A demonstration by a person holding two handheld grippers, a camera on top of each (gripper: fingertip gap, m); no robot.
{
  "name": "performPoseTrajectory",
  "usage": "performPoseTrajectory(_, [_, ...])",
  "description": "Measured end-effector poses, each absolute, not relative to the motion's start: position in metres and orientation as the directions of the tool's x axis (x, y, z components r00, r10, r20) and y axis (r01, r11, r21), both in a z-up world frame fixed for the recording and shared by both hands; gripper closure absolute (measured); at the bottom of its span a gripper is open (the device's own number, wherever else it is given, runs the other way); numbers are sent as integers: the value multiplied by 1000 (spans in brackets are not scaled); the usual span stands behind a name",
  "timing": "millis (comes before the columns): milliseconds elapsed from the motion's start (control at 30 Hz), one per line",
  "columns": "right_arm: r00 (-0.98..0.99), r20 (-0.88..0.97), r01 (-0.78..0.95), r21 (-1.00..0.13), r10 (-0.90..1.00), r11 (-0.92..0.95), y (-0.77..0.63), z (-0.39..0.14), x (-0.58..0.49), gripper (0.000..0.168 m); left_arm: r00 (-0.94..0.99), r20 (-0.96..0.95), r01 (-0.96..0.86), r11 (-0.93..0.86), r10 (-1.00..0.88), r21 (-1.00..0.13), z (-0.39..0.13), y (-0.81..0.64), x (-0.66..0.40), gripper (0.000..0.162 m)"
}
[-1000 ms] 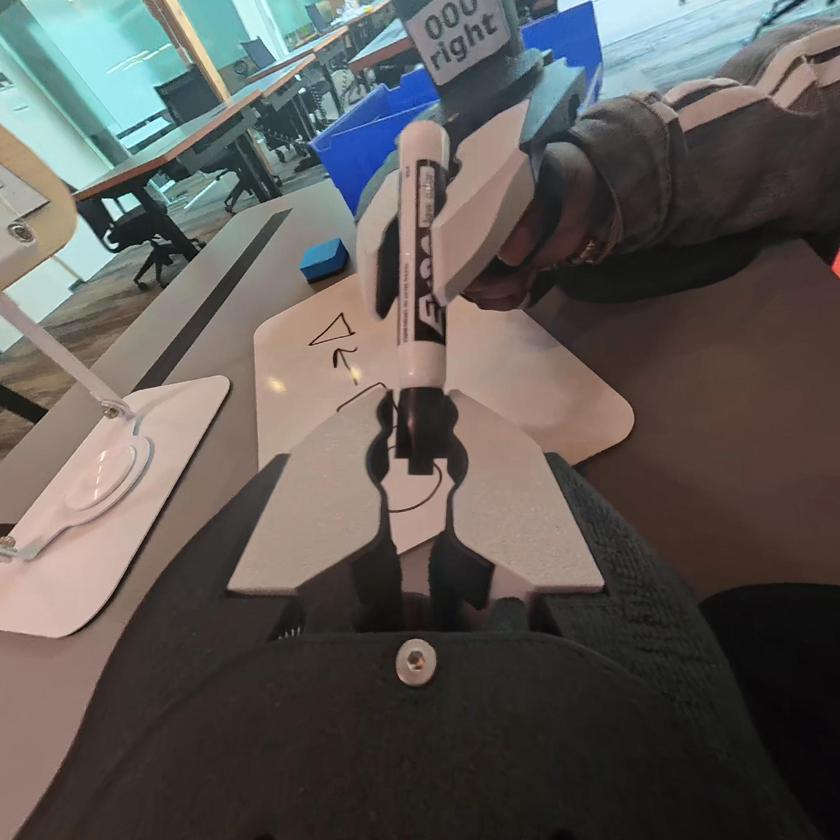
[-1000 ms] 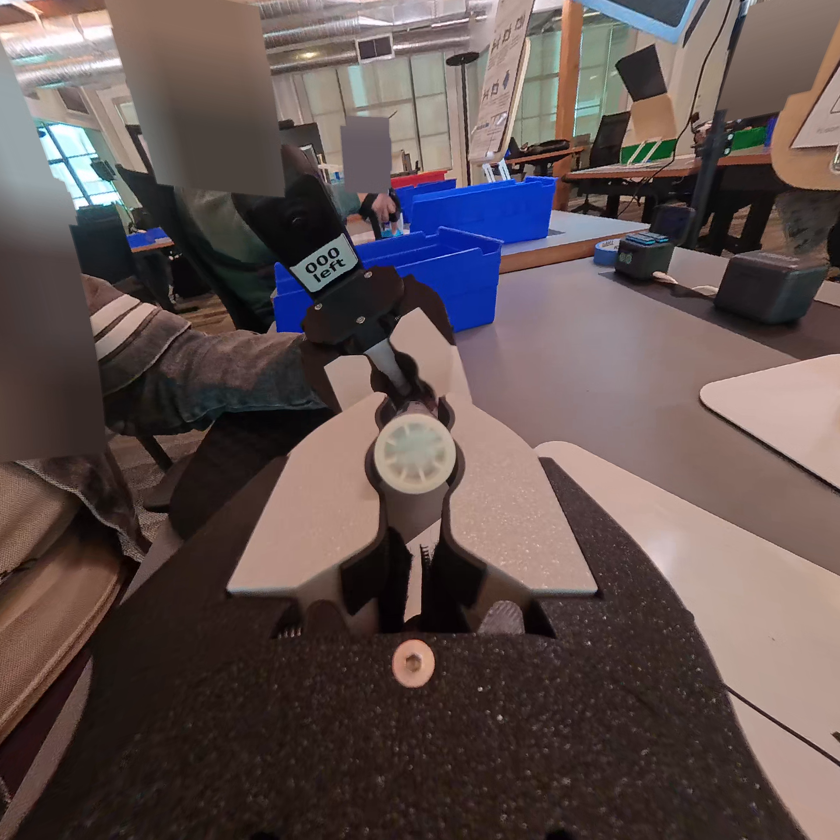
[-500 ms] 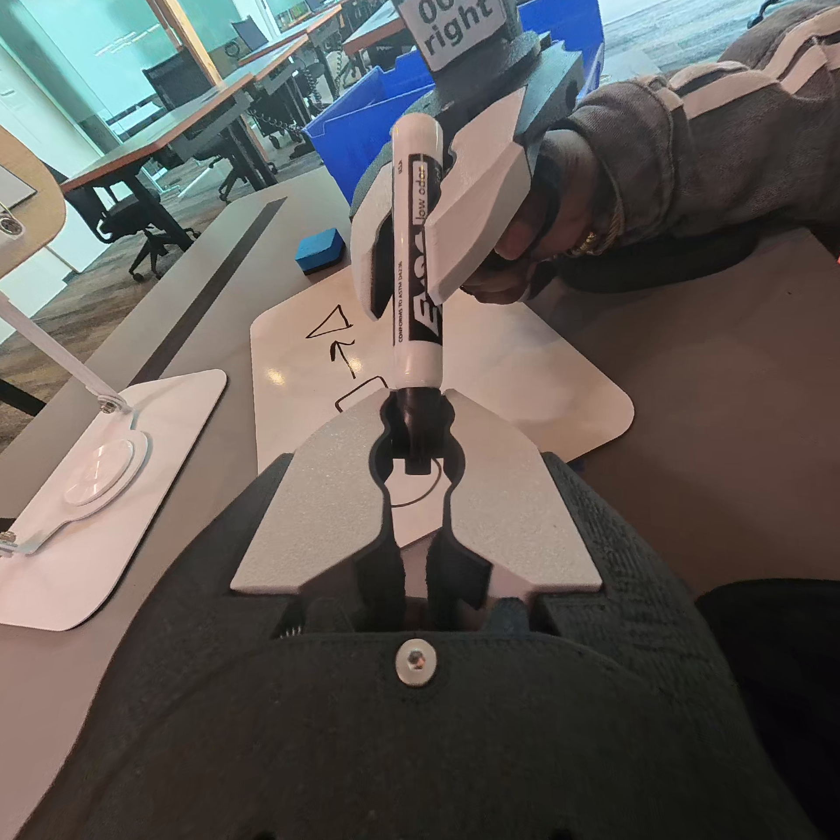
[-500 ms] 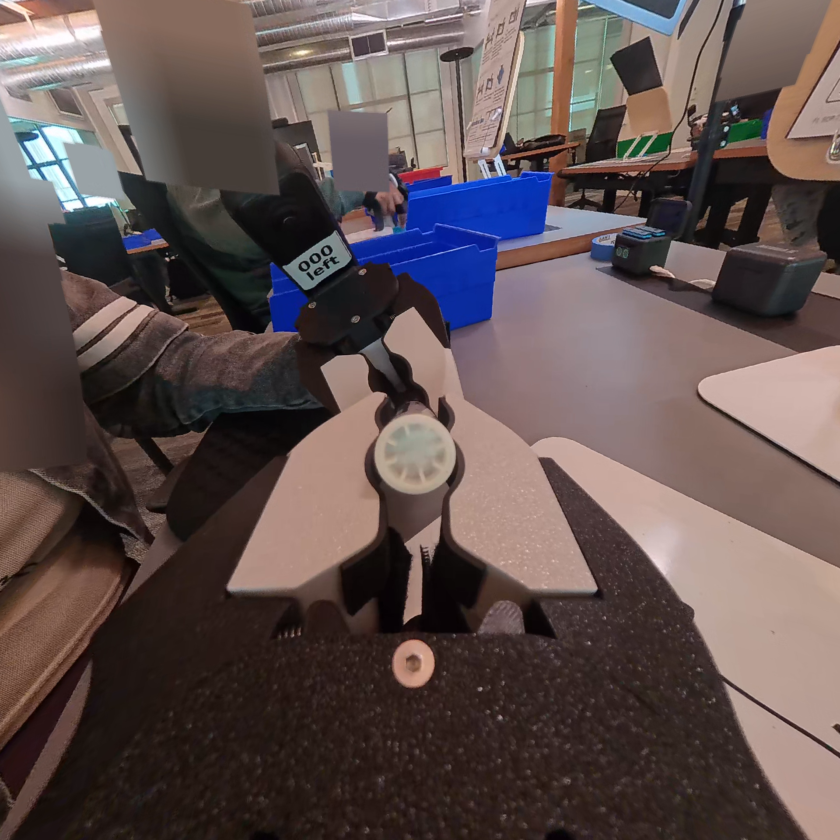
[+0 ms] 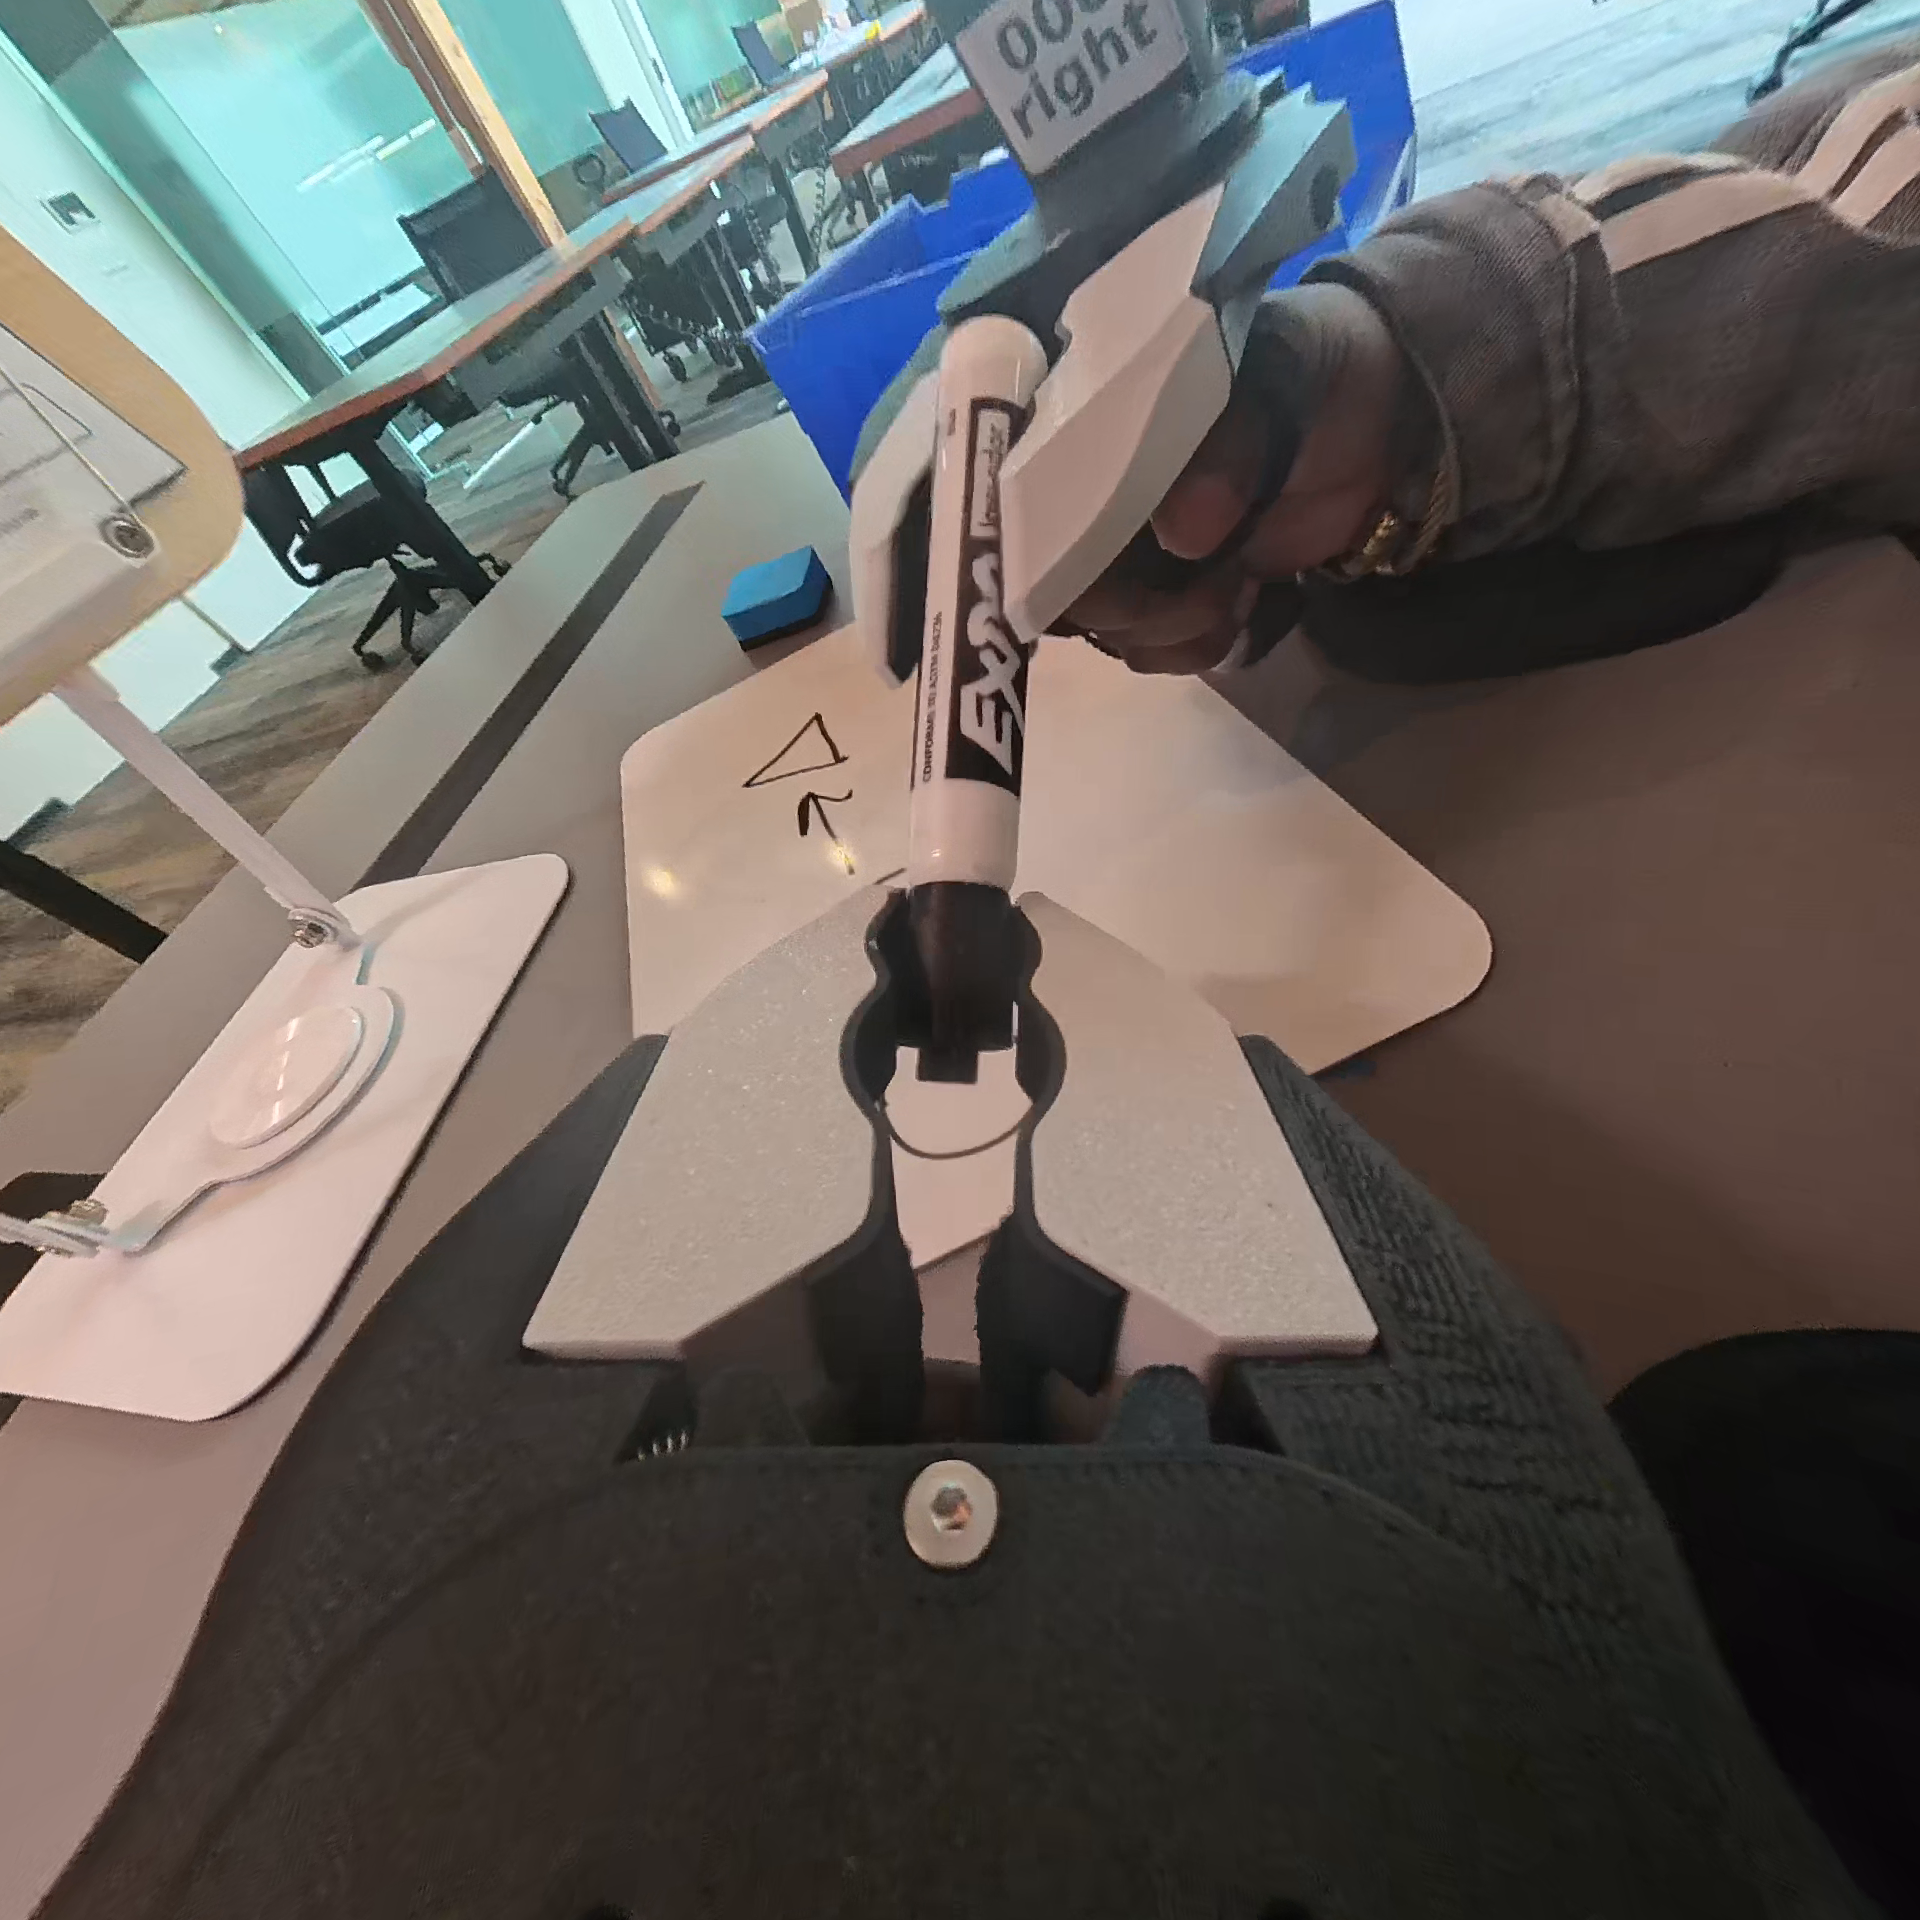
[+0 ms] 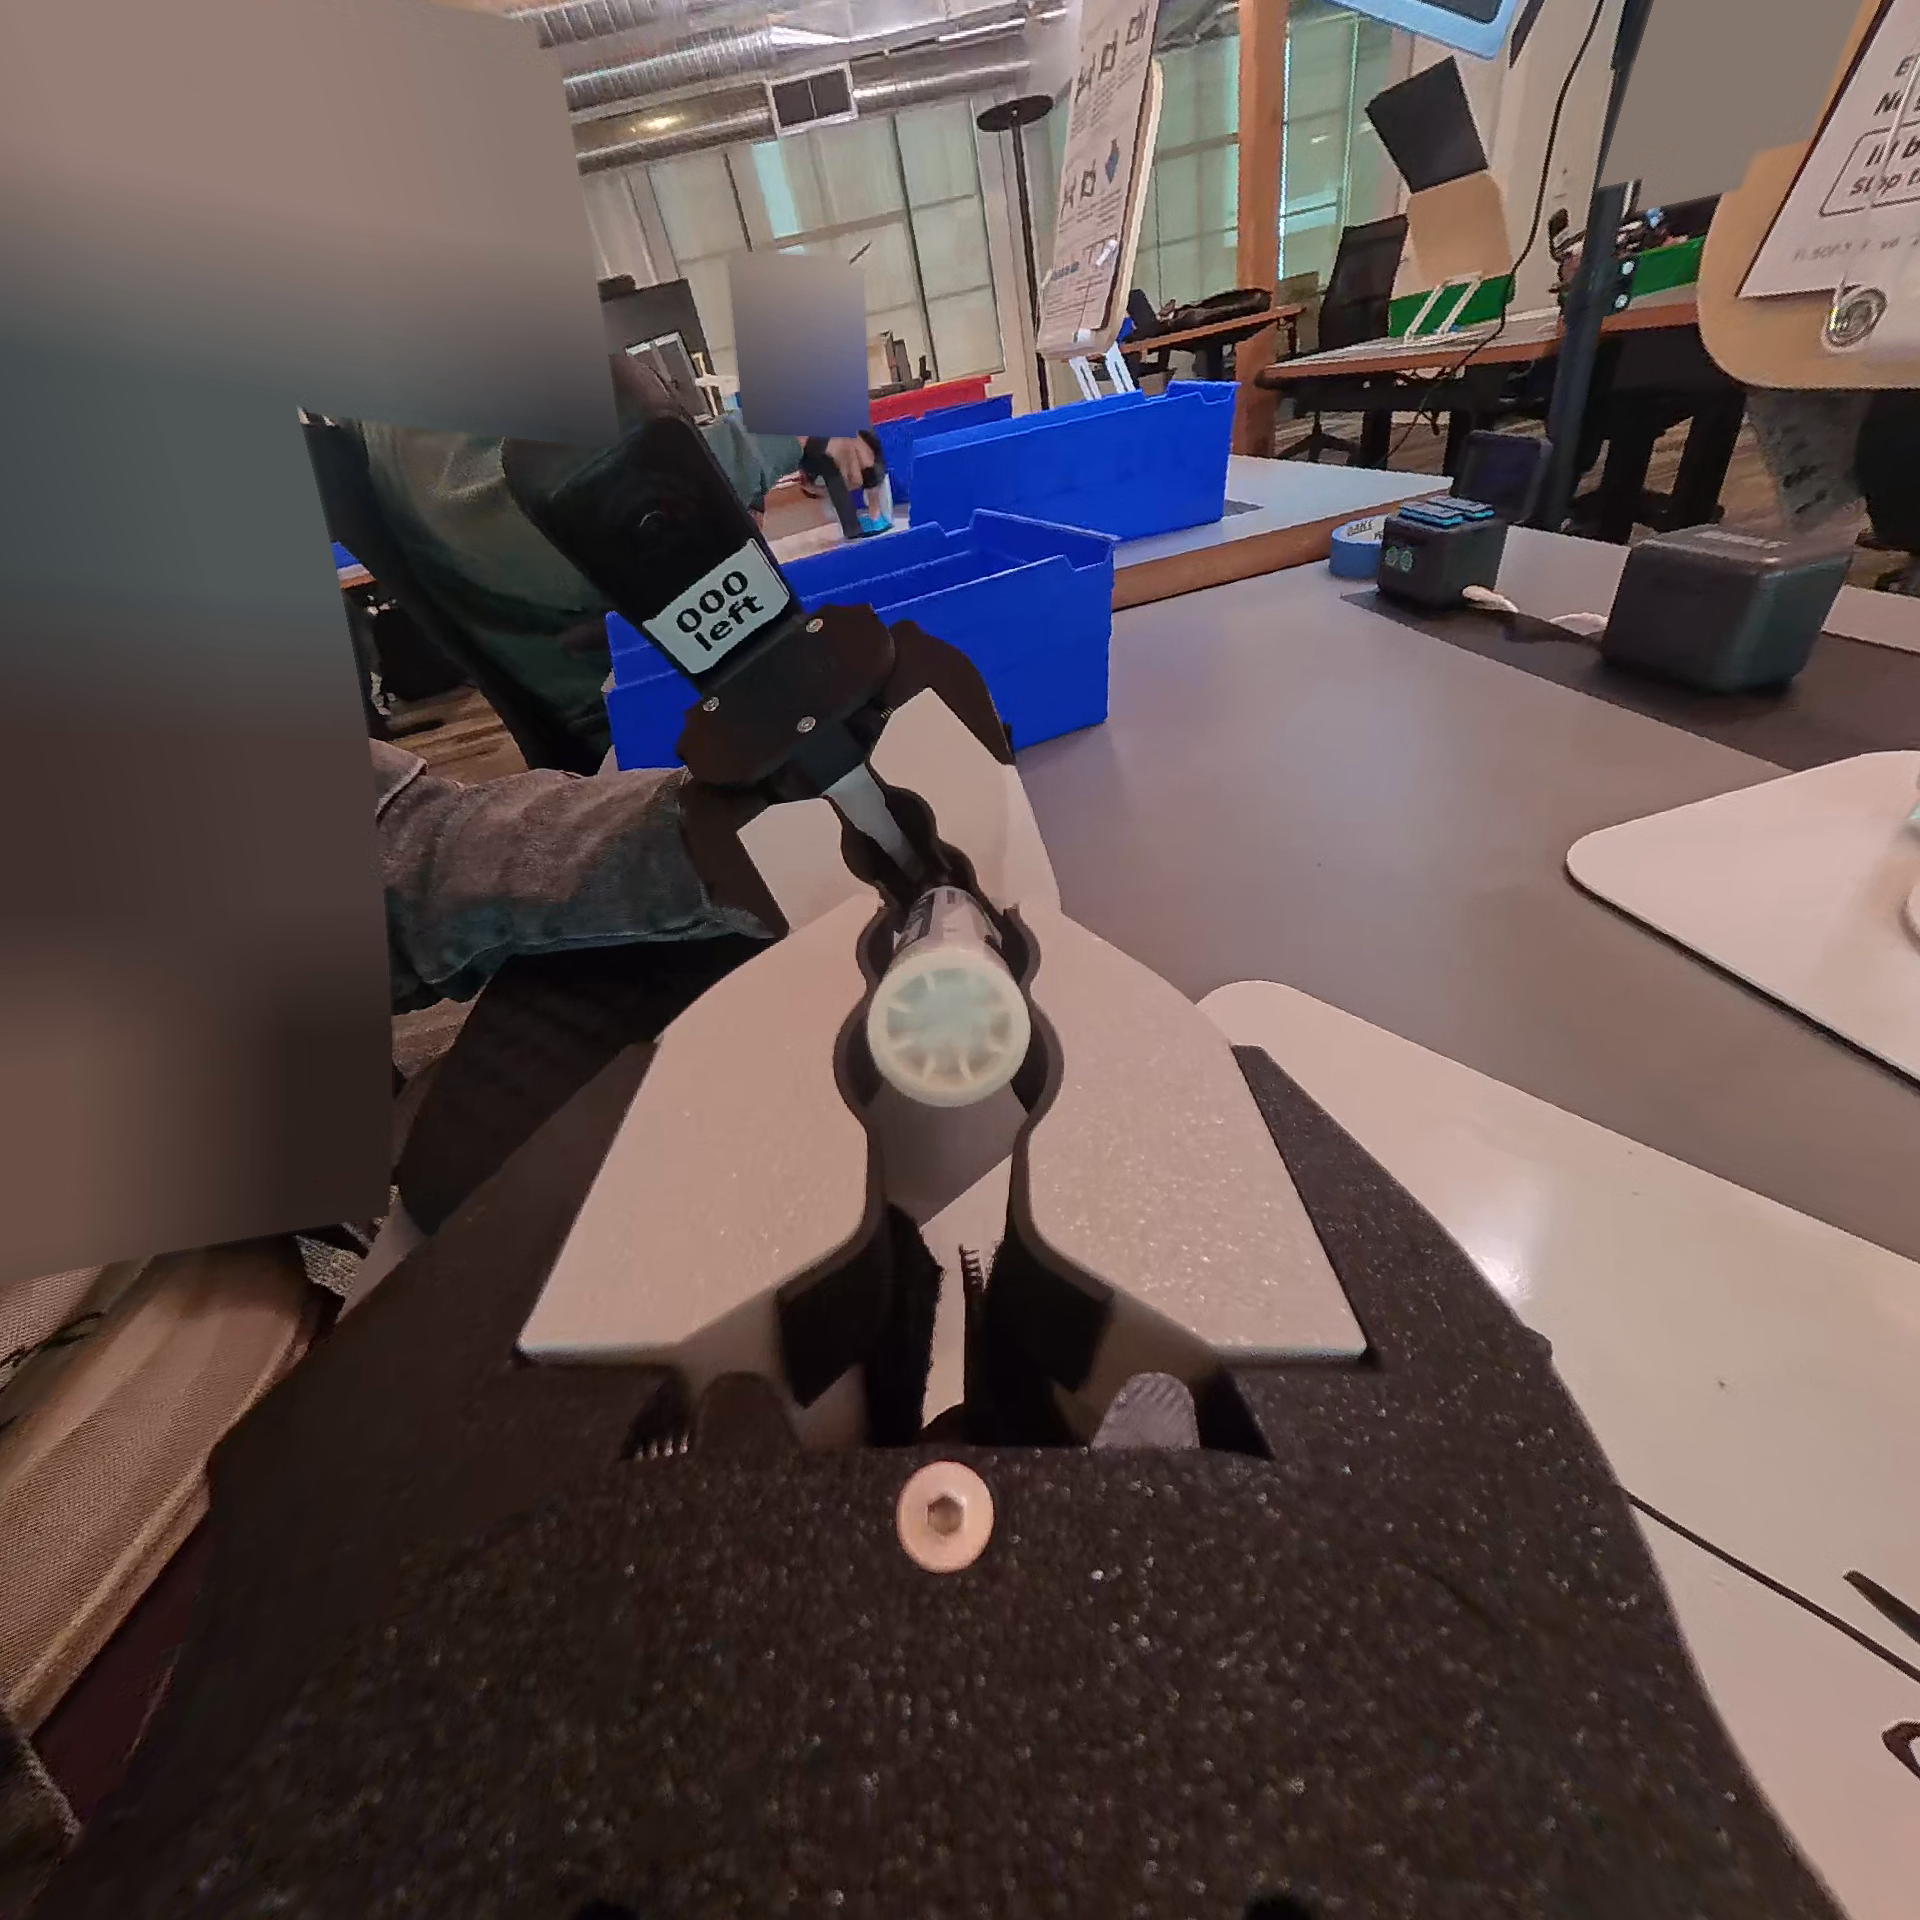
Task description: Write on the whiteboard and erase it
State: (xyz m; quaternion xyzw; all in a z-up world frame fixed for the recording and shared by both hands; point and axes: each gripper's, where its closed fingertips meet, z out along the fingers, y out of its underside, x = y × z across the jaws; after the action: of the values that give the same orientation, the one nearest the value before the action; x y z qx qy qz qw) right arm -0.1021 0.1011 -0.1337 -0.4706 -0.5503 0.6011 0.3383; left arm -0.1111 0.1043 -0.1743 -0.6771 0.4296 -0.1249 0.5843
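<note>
Marker: white plastic dry-erase marker with a black printed band (image 5: pixel 971 665), held in mid-air above the whiteboard, long axis steep and leaning slightly away from the left wrist camera.
Cap: black plastic cap (image 5: pixel 951 977) on the marker's lower end, seated in the notch of the left tool.
Right tool: grey two-finger right tool (image 6: pixel 951 1023), closed narrow around the upper barrel, the marker's ribbed white end cap facing its camera.
Left tool: grey two-finger left tool (image 5: pixel 948 997), closed narrow on the cap; the two tools face each other along the marker.
Key relation: both tools sit on one axis, right on the barrel above, left on the cap below, so any separation has to run straight along that axis.
Step, as judged: capping or uncapping the marker; which of the two cannot be told from this moment alone.
Whiteboard: flat white rounded-corner whiteboard (image 5: pixel 1195 831) lying on the grey tabletop (image 5: pixel 1662 935), directly beneath the tools, already bearing a black triangle, an arrow and a curved line.
Eraser: blue foam block eraser (image 5: pixel 777 611) on the tabletop just beyond the board's far edge, untouched, nearer the right tool.
Progress, as judged: writing is present; erasing is not yet done.
</note>
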Motion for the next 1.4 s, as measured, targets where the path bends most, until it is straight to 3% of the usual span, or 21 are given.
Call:
performPoseTrajectory(200, [-349,-200,162,-975,915,-151,98,-139,-99,148,611,-268,-314,83,-744,-946,-157,100,-114,141])
performPoseTrajectory(367, [-271,-44,81,-996,961,-23,105,-119,-86,148,654,-139,-162,41,-744,-986,-146,103,-120,135])
performPoseTrajectory(500, [68,97,62,-994,993,93,142,-91,-39,148,746,-11,-62,-53,-666,-997,-149,120,-143,117])
performPoseTrajectory(633, [447,134,128,-988,885,85,189,-66,60,148,805,66,-35,-158,-590,-987,-163,133,-155,92])
performPoseTrajectory(767, [772,207,257,-966,601,2,236,-65,185,148,835,-2,-96,-142,-551,-985,-167,137,-159,83])
performPoseTrajectory(867, [860,204,303,-941,468,-147,258,-89,249,148,838,-14,-105,-136,-546,-985,-168,138,-160,83])
performPoseTrajectory(1033, [856,150,394,-810,495,-435,279,-158,276,147,840,-39,-134,-138,-541,-981,-173,139,-161,83])
performPoseTrajectory(1267, [836,120,475,-646,535,-598,291,-215,278,147,831,-57,-168,-152,-553,-974,-177,137,-160,91])
performPoseTrajectory(1333, [844,130,471,-645,521,-602,289,-214,281,146,823,-51,-177,-170,-566,-969,-180,136,-158,93])
performPoseTrajectory(1400, [876,142,421,-692,461,-586,289,-199,286,127,809,-45,-181,-175,-587,-968,-181,133,-155,94])
